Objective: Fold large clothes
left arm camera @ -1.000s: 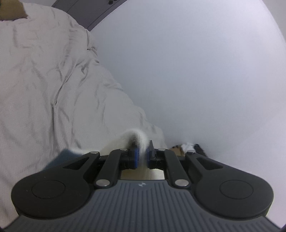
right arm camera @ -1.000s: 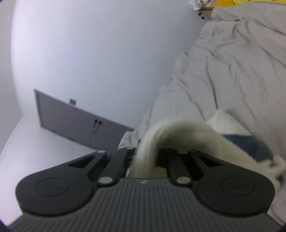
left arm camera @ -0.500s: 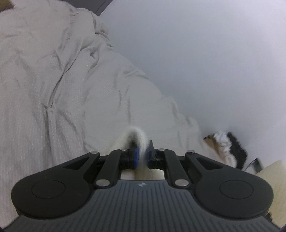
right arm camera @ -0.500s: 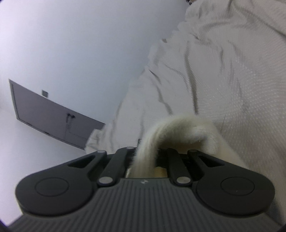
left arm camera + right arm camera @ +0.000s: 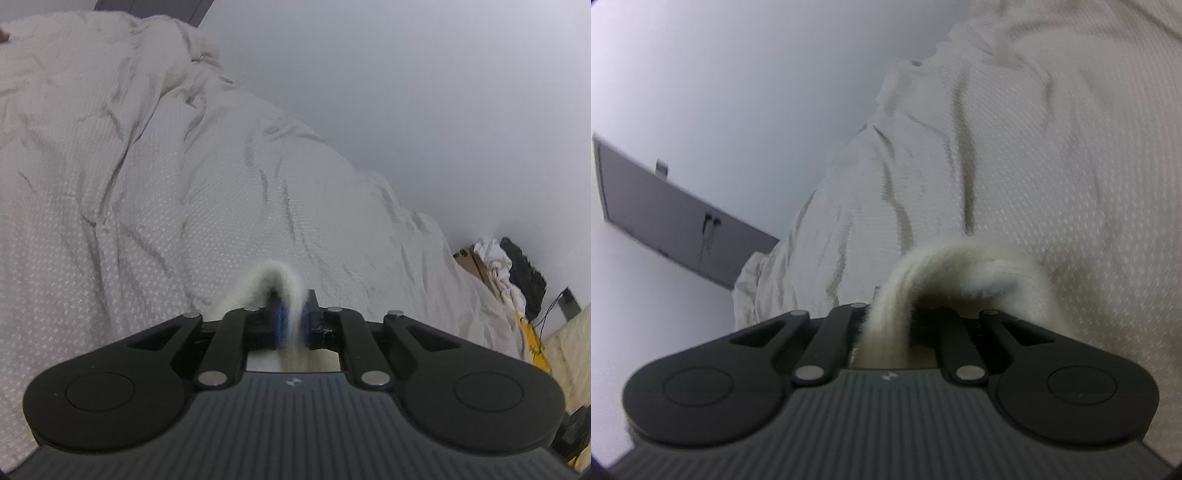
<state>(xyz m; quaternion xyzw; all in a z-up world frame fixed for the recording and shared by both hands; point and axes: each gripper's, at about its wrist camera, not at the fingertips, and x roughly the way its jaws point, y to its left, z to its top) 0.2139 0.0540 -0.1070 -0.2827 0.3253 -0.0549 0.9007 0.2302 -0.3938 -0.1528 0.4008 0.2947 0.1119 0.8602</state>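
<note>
Cream fleece garment pinched in left gripper, right gripper jaws opening around it

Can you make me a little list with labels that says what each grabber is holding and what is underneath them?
left gripper: jaws shut on a fold of the fuzzy cream garment
right gripper: a thicker fold of the same fuzzy cream garment lies between its jaws, which are just starting to open
underneath: wrinkled white bedspread
behind: plain pale wall
beside the bed, left view: small pile of white and dark things, too blurred to name
folding: cannot tell how far along; most of the garment is hidden
</note>
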